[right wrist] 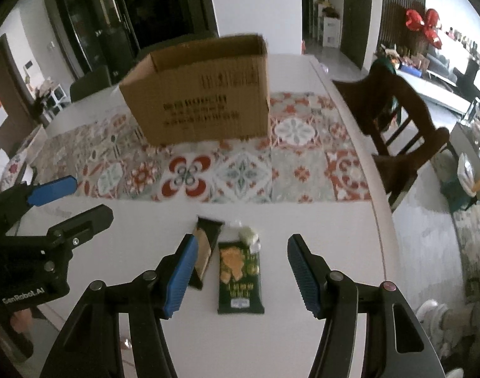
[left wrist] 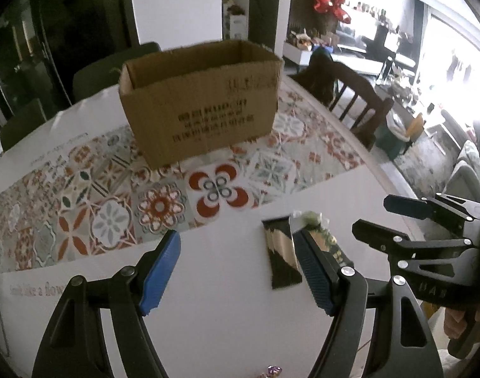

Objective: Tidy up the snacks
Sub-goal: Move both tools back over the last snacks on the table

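The white bench (right wrist: 145,220) carries a patterned runner (right wrist: 246,173) across its middle, and on the far side of that runner stands an open cardboard box (right wrist: 202,100), upright, its mouth facing up. What is inside it cannot be seen from either view.

On the bare near strip of bench lie the snacks. A green packet (right wrist: 240,277) lies flat, its long axis running near to far, almost in line with the way the right gripper (right wrist: 243,271) points. Just left of it, and close beside it, lies a dark bar-shaped packet (right wrist: 205,252), also lengthwise near to far but slanted a little. At the far end of the green packet sits a small pale wrapped piece (right wrist: 247,236); whether it touches the packet is hard to tell.

The right gripper has its fingers spread wide and holds nothing. In its own view the green packet sits squarely between the two fingers, so this hand looks the better placed for it: closing across the packet's short width should do.

The left gripper (left wrist: 236,271) is likewise spread apart and empty. In its view the dark bar-shaped packet (left wrist: 280,252) lies just inside its right finger, off centre, so it would need to shift right before closing. The box lies straight ahead and far for both.
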Demonstrator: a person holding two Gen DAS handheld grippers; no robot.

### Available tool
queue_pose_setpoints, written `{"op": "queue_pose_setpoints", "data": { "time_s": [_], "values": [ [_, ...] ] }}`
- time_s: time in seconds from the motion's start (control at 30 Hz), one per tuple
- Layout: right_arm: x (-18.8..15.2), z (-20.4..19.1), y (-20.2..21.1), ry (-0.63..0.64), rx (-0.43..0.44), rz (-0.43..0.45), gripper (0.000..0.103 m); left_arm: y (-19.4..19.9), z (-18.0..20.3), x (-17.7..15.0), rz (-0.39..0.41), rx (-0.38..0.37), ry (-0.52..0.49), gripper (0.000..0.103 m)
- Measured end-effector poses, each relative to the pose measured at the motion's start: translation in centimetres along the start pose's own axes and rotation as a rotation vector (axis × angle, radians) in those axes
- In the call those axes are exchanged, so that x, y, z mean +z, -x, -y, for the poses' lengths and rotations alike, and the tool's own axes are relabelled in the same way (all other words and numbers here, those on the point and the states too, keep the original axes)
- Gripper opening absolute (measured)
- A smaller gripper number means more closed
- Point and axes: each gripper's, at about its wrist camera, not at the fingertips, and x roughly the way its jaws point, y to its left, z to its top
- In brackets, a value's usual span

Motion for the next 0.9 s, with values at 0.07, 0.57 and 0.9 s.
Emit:
{"op": "queue_pose_setpoints", "data": {
  "time_s": [0.07, 0.57, 0.9],
  "values": [
    [-0.5, 0.1, -0.6, -0.010, 0.008, -0.024, 0.060, -0.9, 0.1, -0.4, -0.026, -0.012, -0.003, 0.074],
    [-4.1, 0.8, -6.3, -0.055, 0.013, -0.192, 0.060, -7.2, 1.2, -1.1, -0.188, -0.090, -0.020, 0.070],
    [-4.4, 0.5, -7.8, -0.066, 0.034, -0.201, 0.060, -10.0, 2.3, -1.2, -0.266, -0.138, 0.002, 0.066]
  ]
}}
